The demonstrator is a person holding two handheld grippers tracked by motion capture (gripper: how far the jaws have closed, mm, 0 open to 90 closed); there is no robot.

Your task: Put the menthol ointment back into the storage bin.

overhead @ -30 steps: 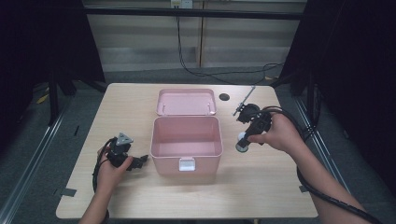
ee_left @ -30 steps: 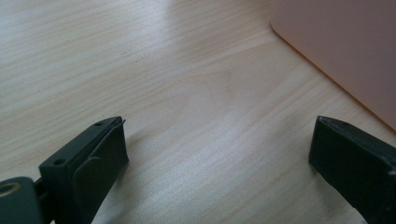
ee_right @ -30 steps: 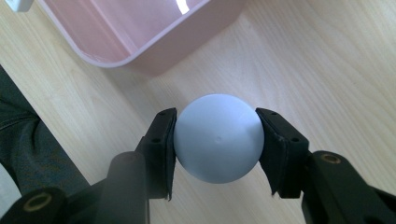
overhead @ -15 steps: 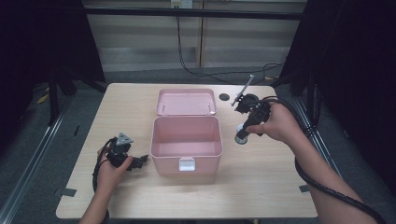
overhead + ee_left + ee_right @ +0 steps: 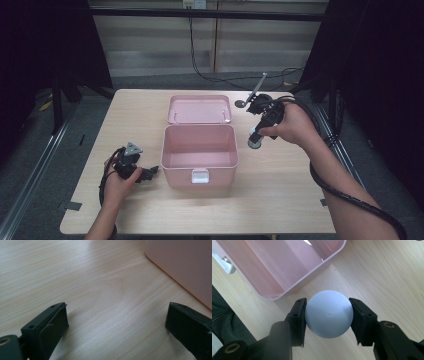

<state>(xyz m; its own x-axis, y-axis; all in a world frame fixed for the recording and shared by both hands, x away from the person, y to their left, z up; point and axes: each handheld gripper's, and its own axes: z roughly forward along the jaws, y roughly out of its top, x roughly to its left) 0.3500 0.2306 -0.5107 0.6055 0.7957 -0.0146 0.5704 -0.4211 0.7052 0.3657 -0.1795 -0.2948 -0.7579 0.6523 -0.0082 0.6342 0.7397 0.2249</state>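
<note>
A pale blue-white ball (image 5: 328, 314) sits between the jaws of my right gripper (image 5: 328, 316), which is shut on it; in the high view the ball (image 5: 255, 142) hangs above the table just right of the open pink box (image 5: 199, 152). The box interior looks empty, and its lid (image 5: 200, 109) lies flat behind it. My left gripper (image 5: 150, 173) rests on the table left of the box, jaws open and pointing at the box wall (image 5: 182, 267), with bare wood between its fingers (image 5: 52, 320).
A small dark disc (image 5: 240, 104) and a thin grey rod (image 5: 258, 86) lie at the table's back right. A cable (image 5: 340, 190) trails along the right forearm. The wooden table (image 5: 280, 200) has free room in front and on the right.
My right gripper has risen with the ball and drifted slightly toward the back of the table. The left hand has stayed put.
</note>
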